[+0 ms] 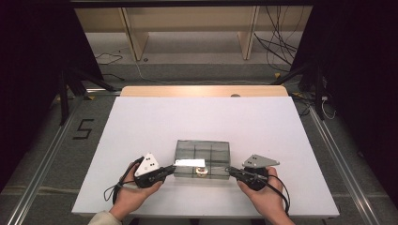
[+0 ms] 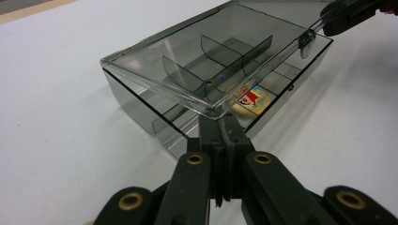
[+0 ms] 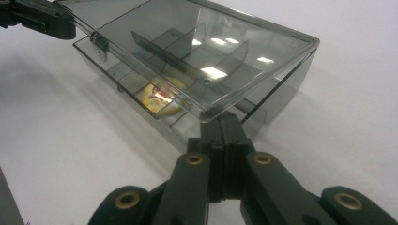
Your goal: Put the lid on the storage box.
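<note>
High view shows a smoky transparent box (image 1: 202, 158) with inner dividers at the lower centre of the white table (image 1: 141, 126), its clear lid (image 2: 206, 61) raised at the front edge. Left gripper (image 1: 170, 170) and right gripper (image 1: 231, 171) each pinch a front corner of this lid, jaws together on it. One front compartment holds a round colourful sticker-like disc (image 3: 159, 98).
</note>
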Demonstrator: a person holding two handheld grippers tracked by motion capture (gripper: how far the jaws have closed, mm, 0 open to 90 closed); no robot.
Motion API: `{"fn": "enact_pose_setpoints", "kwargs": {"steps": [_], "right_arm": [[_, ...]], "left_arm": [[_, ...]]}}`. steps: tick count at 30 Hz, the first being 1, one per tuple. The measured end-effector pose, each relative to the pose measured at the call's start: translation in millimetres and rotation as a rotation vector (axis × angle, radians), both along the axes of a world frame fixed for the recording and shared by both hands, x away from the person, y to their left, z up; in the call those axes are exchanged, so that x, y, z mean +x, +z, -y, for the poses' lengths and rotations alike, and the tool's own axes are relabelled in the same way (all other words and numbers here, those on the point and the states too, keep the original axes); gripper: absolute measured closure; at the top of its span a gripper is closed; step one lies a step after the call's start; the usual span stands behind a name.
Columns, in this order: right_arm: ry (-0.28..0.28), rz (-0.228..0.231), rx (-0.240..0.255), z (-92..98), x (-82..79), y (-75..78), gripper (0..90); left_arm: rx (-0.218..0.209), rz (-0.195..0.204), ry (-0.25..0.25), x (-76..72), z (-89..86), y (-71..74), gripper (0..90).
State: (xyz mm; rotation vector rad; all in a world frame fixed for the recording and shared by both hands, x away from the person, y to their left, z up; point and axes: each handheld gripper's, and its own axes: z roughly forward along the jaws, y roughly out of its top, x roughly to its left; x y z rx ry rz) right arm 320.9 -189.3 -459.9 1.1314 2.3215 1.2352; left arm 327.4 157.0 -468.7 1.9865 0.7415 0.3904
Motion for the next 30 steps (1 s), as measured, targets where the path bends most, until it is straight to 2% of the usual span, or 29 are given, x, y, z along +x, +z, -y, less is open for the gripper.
{"fn": "enact_pose_setpoints", "kwargs": {"steps": [30], "right_arm": [[0.011,-0.010,-0.016,1.3,-8.1,-0.6,90.0]], "left_arm": [[0.014,-0.015,-0.013,-5.6,-1.7,-3.6,89.4]]}}
